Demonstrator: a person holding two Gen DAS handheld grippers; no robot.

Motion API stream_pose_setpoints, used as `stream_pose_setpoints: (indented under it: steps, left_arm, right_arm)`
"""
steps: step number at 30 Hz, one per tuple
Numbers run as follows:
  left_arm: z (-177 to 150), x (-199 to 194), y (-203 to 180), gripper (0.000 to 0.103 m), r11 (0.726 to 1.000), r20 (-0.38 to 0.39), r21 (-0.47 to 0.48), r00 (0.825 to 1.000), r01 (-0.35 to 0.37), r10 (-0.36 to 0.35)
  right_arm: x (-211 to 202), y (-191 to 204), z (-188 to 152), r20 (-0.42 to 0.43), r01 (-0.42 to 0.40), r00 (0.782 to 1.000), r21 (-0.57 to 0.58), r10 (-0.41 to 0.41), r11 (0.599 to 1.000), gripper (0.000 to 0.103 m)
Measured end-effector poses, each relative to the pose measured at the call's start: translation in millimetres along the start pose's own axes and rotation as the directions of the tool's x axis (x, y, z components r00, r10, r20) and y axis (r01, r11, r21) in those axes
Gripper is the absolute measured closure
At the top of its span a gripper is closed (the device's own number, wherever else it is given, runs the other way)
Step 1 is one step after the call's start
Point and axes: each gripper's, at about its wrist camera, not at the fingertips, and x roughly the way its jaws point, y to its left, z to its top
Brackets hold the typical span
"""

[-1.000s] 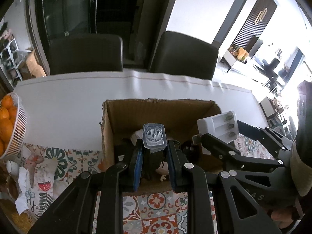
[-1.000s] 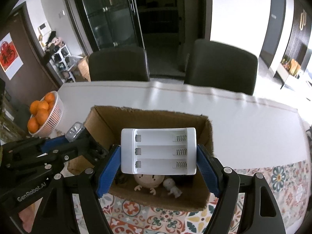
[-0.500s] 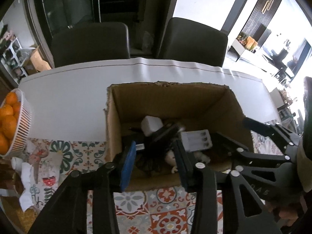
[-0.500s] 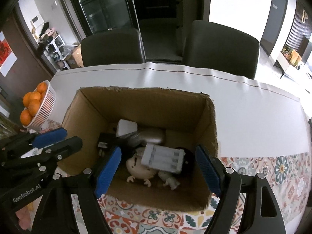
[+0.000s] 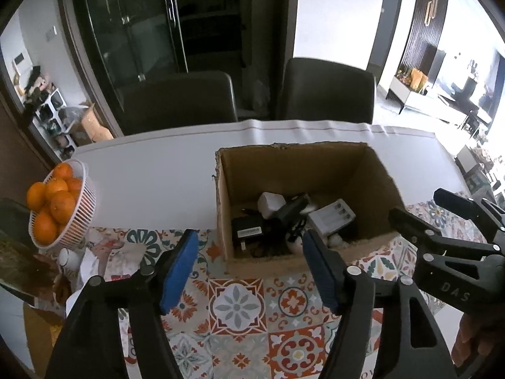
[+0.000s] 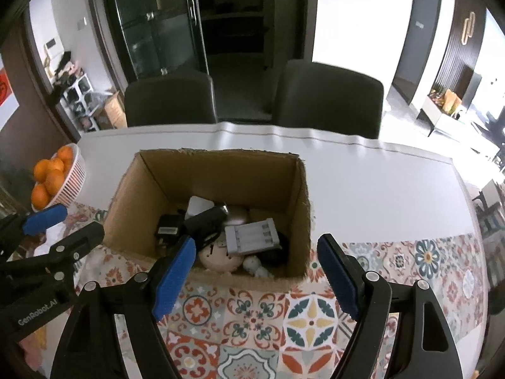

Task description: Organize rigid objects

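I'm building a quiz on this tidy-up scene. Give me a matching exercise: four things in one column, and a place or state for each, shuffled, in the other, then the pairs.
Things:
1. battery holder
2. oranges
3. right gripper
4. cardboard box

Places or states:
A. piled in a white basket at the table's left edge
B. open and holding nothing, above the patterned mat
C. lying inside the box on the other items
D. standing on the table, top open

Pairs: 1-C, 2-A, 3-B, 4-D
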Motion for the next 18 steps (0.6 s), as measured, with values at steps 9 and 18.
stream_pose_setpoints:
  steps: [9, 18]
  left_arm:
    - [-30, -59, -1, 0.013, 0.999, 0.141, -0.001, 0.989, -0.051, 0.05]
    - [-65, -111, -5, 0.0, 0.993, 0.253, -0.026, 0.96, -0.117, 0.12]
  right_arm:
    - [-68, 7, -30, 0.134, 0.042, 0.99, -0.002, -0.041, 0.999, 0.015]
    - [-125, 11, -65, 0.255, 0.133, 0.957, 0.029, -0.136, 0.991, 0.006]
